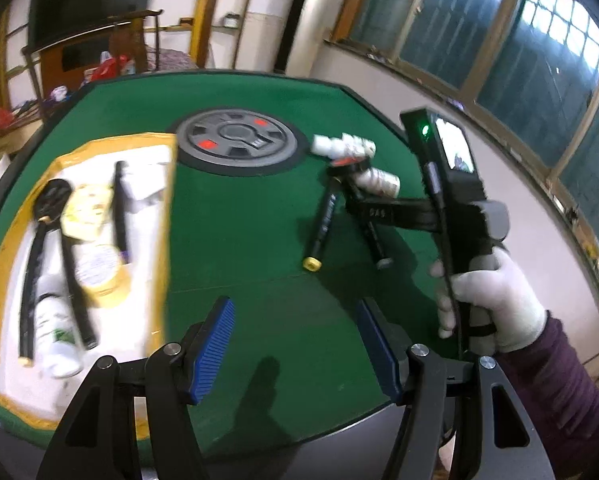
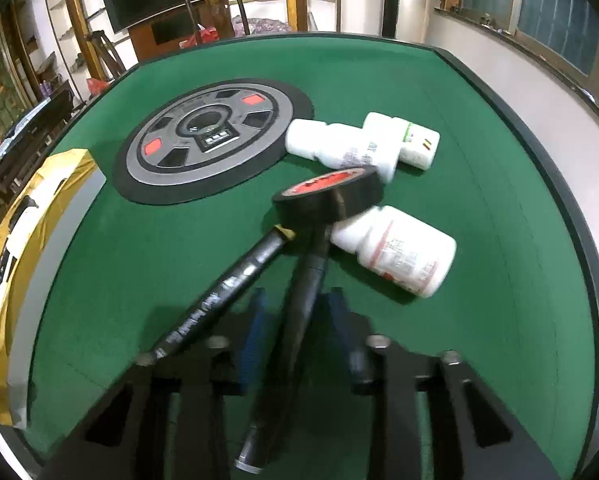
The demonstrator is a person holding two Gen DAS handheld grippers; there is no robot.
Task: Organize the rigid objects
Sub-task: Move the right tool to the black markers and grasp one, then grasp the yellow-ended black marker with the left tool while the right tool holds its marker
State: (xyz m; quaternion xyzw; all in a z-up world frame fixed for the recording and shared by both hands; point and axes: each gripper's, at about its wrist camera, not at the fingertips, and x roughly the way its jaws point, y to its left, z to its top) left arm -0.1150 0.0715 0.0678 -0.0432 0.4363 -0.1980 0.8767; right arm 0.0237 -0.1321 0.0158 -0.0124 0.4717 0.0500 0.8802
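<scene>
On the green table (image 1: pixel 259 220) lie two black markers, a black tape roll and three white bottles. My right gripper (image 2: pixel 295 320) has its blue pads on either side of one black marker (image 2: pixel 307 280), whose far end lies under the tape roll (image 2: pixel 331 196). The second marker (image 2: pixel 227 280) lies just to its left. One white bottle (image 2: pixel 399 252) lies to the right, two more (image 2: pixel 339 144) behind. My left gripper (image 1: pixel 295 344) is open and empty above the table's near edge. The left wrist view shows the right gripper (image 1: pixel 355 196) at the markers (image 1: pixel 323 220).
A white box with yellow taped edges (image 1: pixel 75 240) at the left holds black pens, tape rolls and a white bottle. A grey round disc (image 1: pixel 237 140) is set into the table's middle. The table's dark rim (image 2: pixel 539 152) runs along the right, with a wall and windows behind.
</scene>
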